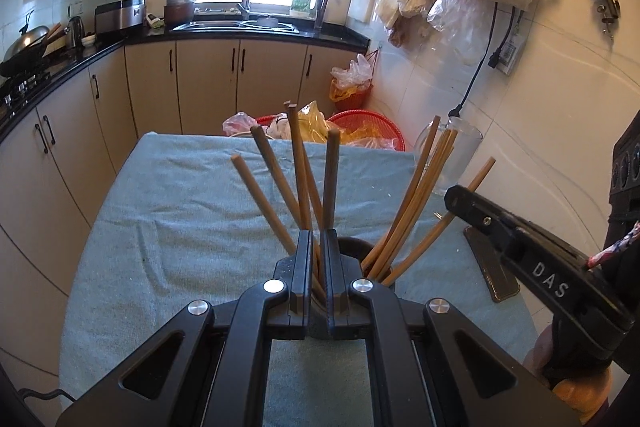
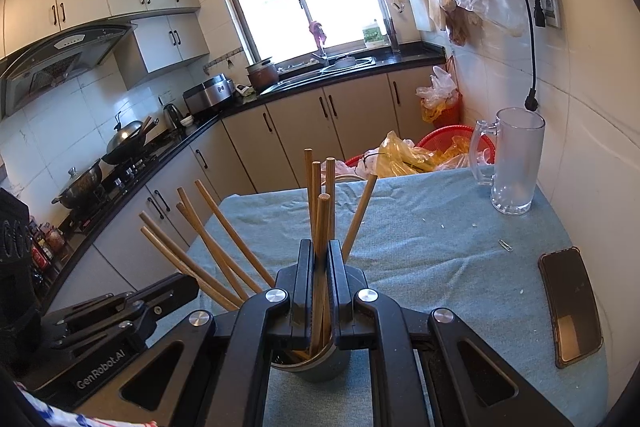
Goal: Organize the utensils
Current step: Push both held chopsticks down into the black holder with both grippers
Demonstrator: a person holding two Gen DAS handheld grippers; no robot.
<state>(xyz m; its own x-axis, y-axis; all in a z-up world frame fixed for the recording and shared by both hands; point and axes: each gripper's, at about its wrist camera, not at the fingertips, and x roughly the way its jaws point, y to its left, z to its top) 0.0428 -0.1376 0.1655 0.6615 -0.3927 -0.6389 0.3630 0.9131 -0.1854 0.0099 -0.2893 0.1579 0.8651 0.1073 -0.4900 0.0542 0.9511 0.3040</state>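
Both claws, left (image 1: 318,239) and right (image 2: 321,251), pinch chopsticks (image 2: 322,227) in the holder (image 2: 320,367); only the right view shows the mug (image 2: 514,163) whole.

— Where was there room to pass?
— Over the middle of the cloth-covered surface (image 2: 420,247), bare between cup and far edge.
— And in the way?
— The chopsticks (image 2: 320,227) fanned out of the dark cup (image 2: 320,363); a glass mug (image 2: 516,163) stood in the far right corner, a phone (image 2: 570,307) lay along the right edge.
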